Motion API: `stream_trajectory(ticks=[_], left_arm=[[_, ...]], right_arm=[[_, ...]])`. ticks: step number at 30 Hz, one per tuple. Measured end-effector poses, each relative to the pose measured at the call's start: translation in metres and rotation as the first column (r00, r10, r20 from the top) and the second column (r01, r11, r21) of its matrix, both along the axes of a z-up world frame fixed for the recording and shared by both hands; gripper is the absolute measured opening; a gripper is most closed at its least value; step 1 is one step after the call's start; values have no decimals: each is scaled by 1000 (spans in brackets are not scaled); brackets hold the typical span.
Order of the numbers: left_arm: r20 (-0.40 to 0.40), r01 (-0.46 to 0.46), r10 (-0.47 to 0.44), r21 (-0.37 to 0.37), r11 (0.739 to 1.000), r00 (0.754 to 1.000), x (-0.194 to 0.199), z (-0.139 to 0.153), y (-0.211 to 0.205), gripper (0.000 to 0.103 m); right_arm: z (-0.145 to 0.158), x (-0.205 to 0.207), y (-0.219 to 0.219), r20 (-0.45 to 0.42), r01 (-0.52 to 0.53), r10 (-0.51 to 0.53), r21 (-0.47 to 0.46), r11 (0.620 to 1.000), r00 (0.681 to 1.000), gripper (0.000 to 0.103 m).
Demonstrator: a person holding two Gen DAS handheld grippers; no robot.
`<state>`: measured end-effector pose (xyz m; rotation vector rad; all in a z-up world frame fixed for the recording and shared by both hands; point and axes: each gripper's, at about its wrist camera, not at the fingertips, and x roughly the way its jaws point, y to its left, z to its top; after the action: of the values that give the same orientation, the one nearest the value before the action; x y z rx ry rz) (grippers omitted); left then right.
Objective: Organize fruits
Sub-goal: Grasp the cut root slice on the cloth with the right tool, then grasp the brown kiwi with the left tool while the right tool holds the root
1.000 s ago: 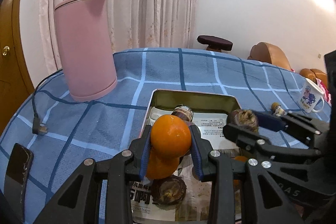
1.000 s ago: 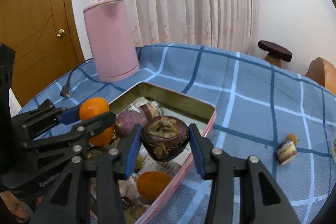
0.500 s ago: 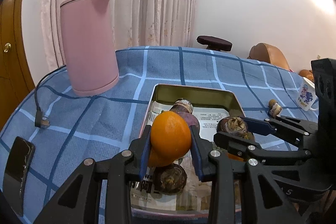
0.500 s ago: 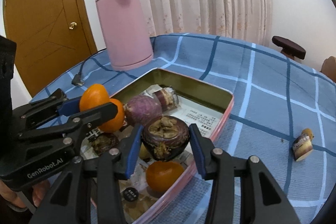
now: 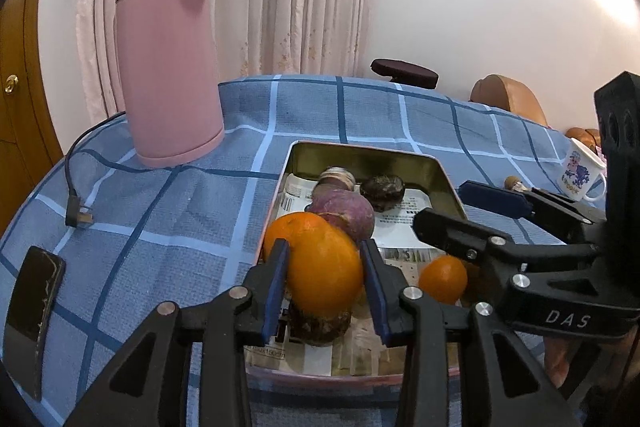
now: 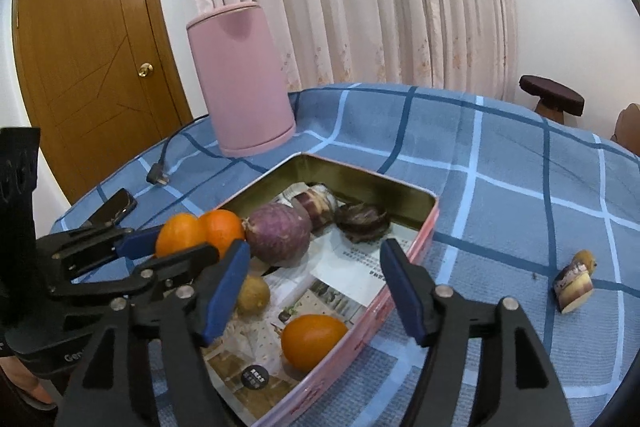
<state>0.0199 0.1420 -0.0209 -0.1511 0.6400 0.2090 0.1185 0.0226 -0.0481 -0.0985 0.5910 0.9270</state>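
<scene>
My left gripper (image 5: pixel 323 277) is shut on an orange (image 5: pixel 325 273) and holds it over the near left part of the pink tin tray (image 5: pixel 440 167). My right gripper (image 6: pixel 314 277) is open and empty above the tray (image 6: pixel 430 223). The dark mangosteen (image 6: pixel 362 221) lies at the tray's far end, next to a purple round fruit (image 6: pixel 278 235). More oranges (image 6: pixel 312 341) and a small brown fruit (image 6: pixel 252 293) lie in the tray. In the left wrist view another mangosteen (image 5: pixel 318 325) sits under the held orange.
A pink kettle (image 5: pixel 170 67) stands far left, its cord and plug (image 5: pixel 78 217) on the blue checked cloth. A phone (image 5: pixel 32 307) lies at the left edge. A cut fruit piece (image 6: pixel 574 281) lies right of the tray. A white mug (image 5: pixel 578 173) stands far right.
My right gripper has opened and let go of the dark mangosteen, which now lies at the tray's far end. My left gripper still holds the orange and has sunk a little.
</scene>
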Motion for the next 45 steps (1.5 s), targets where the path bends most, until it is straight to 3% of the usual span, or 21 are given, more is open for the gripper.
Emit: stream_trajectory(ticks=[4,9,16,21,26,31,33,35,39,42,45], left_arm=[[-5,19,-19,-5,1000,1000,9,1,-5,62],[10,106,-107,37,994,994,11,6,-33,65],[2,79,-80,40,996,997,28,14,-42,65],[3,100,-101,51,994,995,41,18,-56,65],[-4,129,-129,64,990,992,52,20,-69,65],[-8,149,-148,73,986,989,60,23,-79,66],[-15,158,-157,71,985,987,66,24,-84,66],[-26,165,-163,74,983,986,71,23,-89,66],[-47,181,-178,84,980,983,83,21,-101,66],[-66,198,-193,79,977,979,97,21,-113,66],[-81,220,-215,54,974,973,114,20,-128,66]], right_arm=[[3,1,-22,13,42,-42,14,999,999,77],[10,9,-58,43,135,-135,7,991,990,87],[-1,43,-115,29,342,-341,-59,938,940,87],[-8,64,-130,12,414,-415,-115,903,910,86],[-20,83,-123,-12,417,-426,-184,890,905,72],[-36,102,-114,-83,376,-401,-215,901,912,62],[-36,105,-111,-94,367,-392,-210,906,915,55],[-38,108,-110,-88,366,-394,-233,901,915,40],[-35,107,-128,-114,382,-401,-160,910,909,40],[-28,106,-146,-90,423,-435,-130,897,896,40],[-25,113,-169,-119,460,-469,-95,883,875,40]])
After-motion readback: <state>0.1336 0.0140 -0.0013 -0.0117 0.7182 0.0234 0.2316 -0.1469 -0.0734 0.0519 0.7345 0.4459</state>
